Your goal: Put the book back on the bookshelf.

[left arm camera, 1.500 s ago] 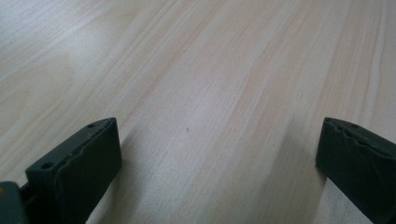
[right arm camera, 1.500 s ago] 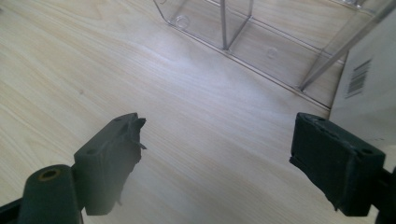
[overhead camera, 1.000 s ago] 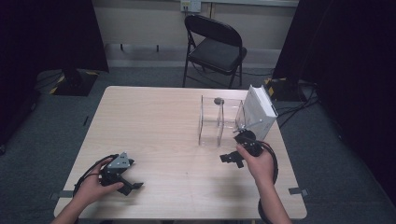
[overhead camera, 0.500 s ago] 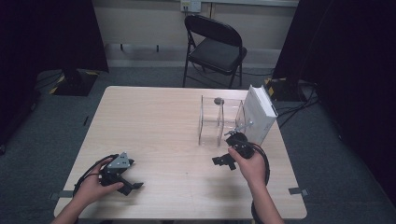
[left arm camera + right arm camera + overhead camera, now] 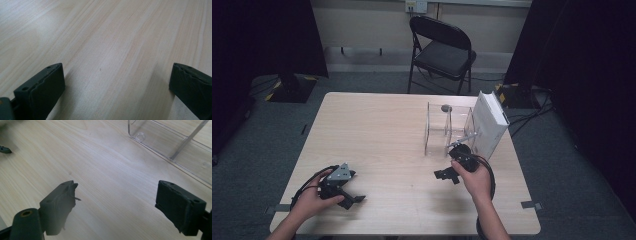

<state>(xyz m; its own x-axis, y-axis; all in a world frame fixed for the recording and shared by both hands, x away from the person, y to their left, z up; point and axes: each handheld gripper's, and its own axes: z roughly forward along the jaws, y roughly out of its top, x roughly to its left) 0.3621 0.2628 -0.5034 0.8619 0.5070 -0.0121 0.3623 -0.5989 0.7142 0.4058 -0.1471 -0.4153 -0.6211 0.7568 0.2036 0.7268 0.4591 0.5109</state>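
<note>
A clear acrylic stand (image 5: 446, 131) with a thin upright post and a small dark disc (image 5: 445, 107) on top is on the right half of the wooden table (image 5: 382, 130). Its base corner (image 5: 160, 137) lies just ahead of my right gripper (image 5: 116, 202). That right gripper (image 5: 445, 171) hovers low in front of the stand, jaws wide apart with nothing between them. My left gripper (image 5: 353, 200) rests near the front left edge, held in a hand. The left gripper (image 5: 117, 82) is open over bare wood.
A white box (image 5: 490, 122) leans upright against the stand's right side, near the table's right edge. A black folding chair (image 5: 439, 47) stands beyond the far edge. Cables trail from both grippers. The left gripper's jaw tip (image 5: 5, 149) shows far off.
My right gripper has slid a little left and toward the near edge, away from the stand, still open. The left hand has stayed put.
</note>
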